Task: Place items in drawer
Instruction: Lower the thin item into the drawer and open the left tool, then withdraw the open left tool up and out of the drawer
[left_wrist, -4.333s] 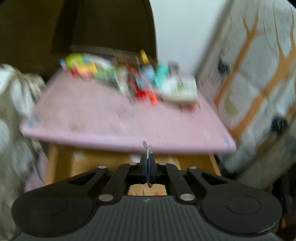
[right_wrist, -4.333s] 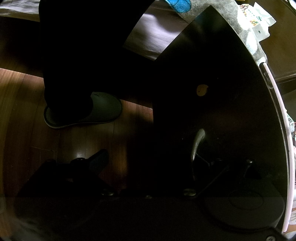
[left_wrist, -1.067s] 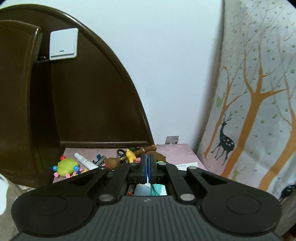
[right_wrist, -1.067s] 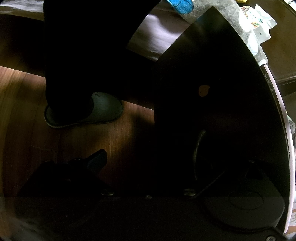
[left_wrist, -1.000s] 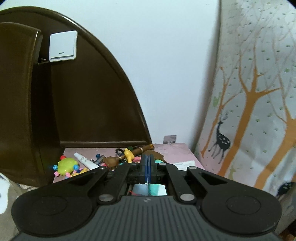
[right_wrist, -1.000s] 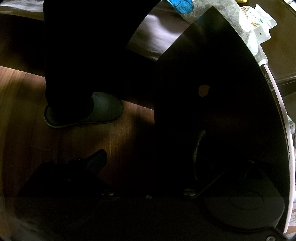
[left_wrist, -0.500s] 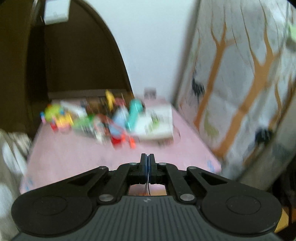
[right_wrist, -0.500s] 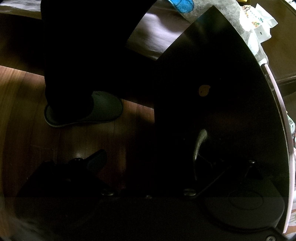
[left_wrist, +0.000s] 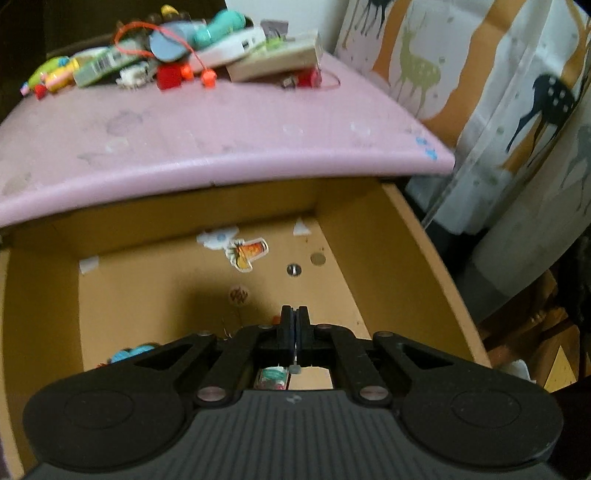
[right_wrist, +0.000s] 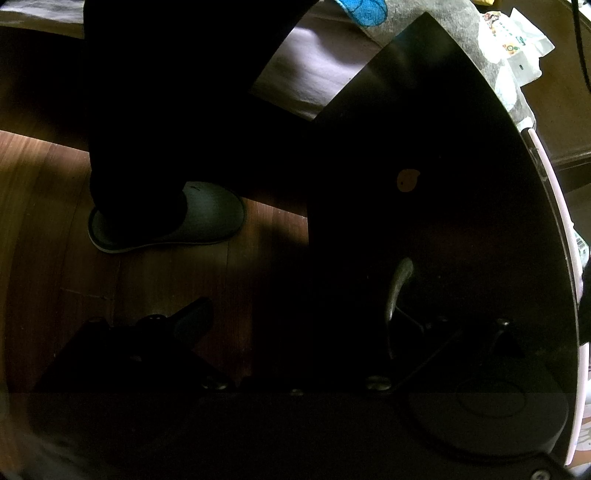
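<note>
Since half a second ago we are seeing the left wrist view dropping from the cluttered top down into the open drawer (left_wrist: 413, 251), and the motion blur is mostly gone. Our left hand-held gripper (left_wrist: 294, 325) is hovering over the drawer's near part with its fingers pressed together; a thin pale sliver is showing between them lower down, though we cannot tell what it is. Just below the fingers, seen through the frame, a small teal and white item (left_wrist: 272, 377) is lying on the drawer floor, and a blue item (left_wrist: 129, 353) is peeking out to the near left. Farther in, a sticker (left_wrist: 246, 253) is sitting on the drawer floor. Above and beyond the drawer, the pink surface (left_wrist: 221, 125) is carrying a pile of toys and boxes (left_wrist: 177, 48) along its far edge. A deer-print curtain (left_wrist: 480, 74) is hanging at the right.

Our right hand-held gripper (right_wrist: 295, 332) is sitting in deep shadow, its fingers spread wide, the right one by the metal handle (right_wrist: 397, 288) on a dark panel. A slippered foot (right_wrist: 177, 221) is standing on the wooden floor (right_wrist: 44, 206) at the far left.
</note>
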